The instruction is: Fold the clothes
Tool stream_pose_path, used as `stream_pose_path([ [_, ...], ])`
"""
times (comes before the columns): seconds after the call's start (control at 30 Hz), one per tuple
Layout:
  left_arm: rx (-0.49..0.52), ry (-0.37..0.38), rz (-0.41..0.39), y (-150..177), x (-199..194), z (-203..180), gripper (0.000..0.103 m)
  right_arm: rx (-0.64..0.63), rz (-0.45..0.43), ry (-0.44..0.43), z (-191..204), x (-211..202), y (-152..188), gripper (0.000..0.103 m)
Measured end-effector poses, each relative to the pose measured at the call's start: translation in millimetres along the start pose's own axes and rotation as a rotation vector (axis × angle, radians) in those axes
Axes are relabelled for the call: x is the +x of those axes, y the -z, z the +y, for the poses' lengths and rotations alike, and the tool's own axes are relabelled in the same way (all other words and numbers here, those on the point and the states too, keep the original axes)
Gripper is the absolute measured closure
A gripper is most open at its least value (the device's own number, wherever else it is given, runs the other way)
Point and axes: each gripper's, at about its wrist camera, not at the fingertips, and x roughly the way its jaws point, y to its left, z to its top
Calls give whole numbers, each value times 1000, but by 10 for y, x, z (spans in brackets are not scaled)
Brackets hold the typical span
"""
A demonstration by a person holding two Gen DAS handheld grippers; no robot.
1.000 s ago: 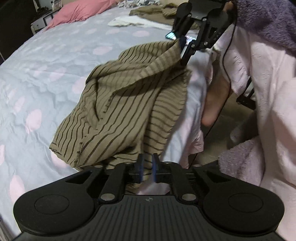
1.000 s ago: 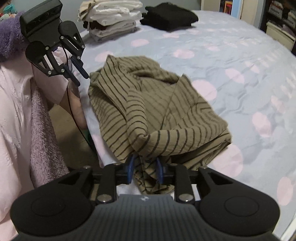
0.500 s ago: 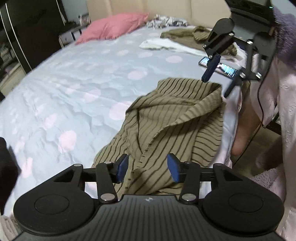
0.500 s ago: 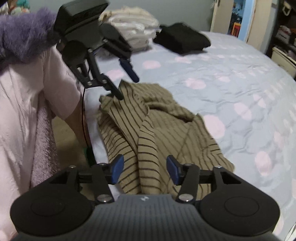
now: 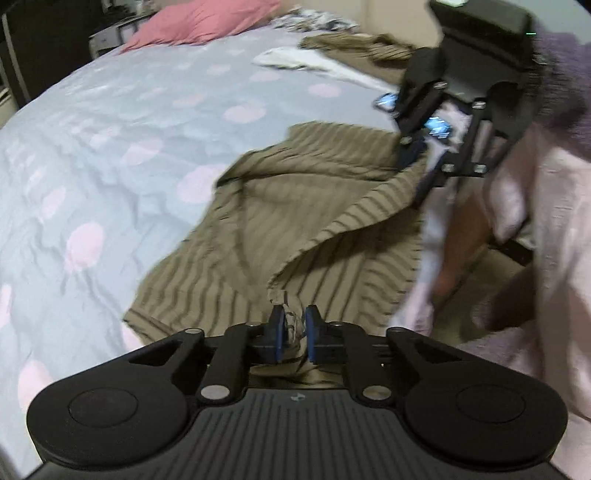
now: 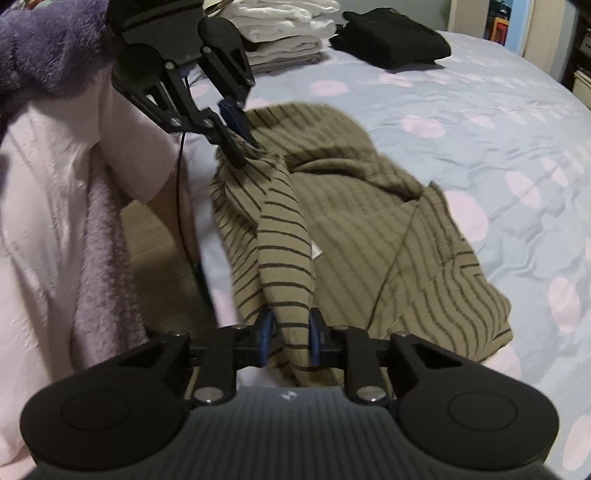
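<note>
A striped brown shirt (image 5: 314,236) lies rumpled at the near edge of the bed (image 5: 110,147), on a pale blue cover with pink spots, close to the person standing alongside in a pink top (image 6: 44,184) with fuzzy purple sleeves.

The left gripper (image 5: 294,332) has a bunched bit of the shirt's edge caught between its blue pads (image 5: 276,334); the jaws are closing and already pinch the cloth, which runs up from them as a raised ridge toward the other gripper. In the right wrist view the same gripper (image 6: 242,142) shows from the side, its tips clenched on a twisted corner of the shirt (image 6: 362,221).

The right gripper (image 6: 289,341) has a thick fold of the shirt between its pads (image 6: 265,338), the jaws closing in on it and pressing both sides of the roll. Seen from the left wrist view, that gripper (image 5: 417,173) bites the far corner of the shirt beside the person's leg.

Between the two grips the cloth's edge is lifted into a loose band, while the rest sags onto the cover.

Farther off on the bed lie a pink pillow (image 5: 199,22), a stack of folded white clothes (image 6: 288,33), a black folded garment (image 6: 391,33) and more loose clothes (image 5: 354,48).
</note>
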Motion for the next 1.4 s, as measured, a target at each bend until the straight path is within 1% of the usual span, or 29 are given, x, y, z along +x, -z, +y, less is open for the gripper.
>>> stream_pose_path([
  [0.03,11,15,1,-2,-19,-44,95,-3,9,-7,17,6,22,78],
  [0.13,61,48,38,51,-71,-219,95,-25,43,-19,88,39,84,77],
  [0.2,87,61,73,111,-58,-316,95,-38,58,-27,125,34,100,73],
  [0.27,118,52,112,160,-20,-402,95,-50,66,-33,161,5,111,62],
  [0.3,130,53,128,177,-10,-431,95,-57,65,-34,181,-24,115,61],
  [0.37,149,47,152,203,-1,-477,89,-64,47,-25,201,-102,116,61],
  [0.4,151,39,153,213,-16,-490,88,-64,34,-19,201,-142,112,60],
  [0.43,151,36,150,212,-44,-505,84,-63,23,-9,199,-170,107,60],
  [0.47,151,45,148,204,-80,-514,78,-62,11,2,197,-194,101,60],
  [0.5,152,55,146,195,-115,-523,75,-62,0,13,195,-218,96,60],
  [0.57,159,66,118,174,-200,-549,65,-68,-9,38,196,-228,83,60],
  [0.63,165,76,77,130,-293,-572,64,-79,1,55,196,-199,62,60],
  [0.7,162,64,52,63,-308,-565,64,-96,20,73,209,-159,40,60],
  [0.77,178,29,42,2,-269,-535,64,-118,42,77,224,-107,16,60],
  [0.87,223,-38,66,-62,-144,-480,65,-155,90,85,239,-20,12,60],
  [0.93,278,-59,98,-75,-25,-479,68,-177,125,92,235,37,36,59],
  [1.0,341,-45,139,-64,61,-524,69,-202,164,107,227,106,76,59],
  [1.03,380,-52,156,-43,93,-561,69,-210,179,114,219,140,99,59],
  [1.1,471,-94,194,24,166,-638,69,-217,199,126,195,206,145,59],
  [1.13,526,-136,208,77,214,-684,69,-216,204,128,178,236,164,59],
  [1.2,599,-187,214,158,309,-754,71,-210,203,124,149,248,181,59],
  [1.27,655,-213,201,208,338,-823,72,-202,188,112,135,177,177,59],
  [1.33,708,-218,190,223,349,-912,72,-181,156,97,119,60,164,59],
  [1.4,723,-206,185,233,342,-964,72,-165,134,105,81,1,152,59],
])
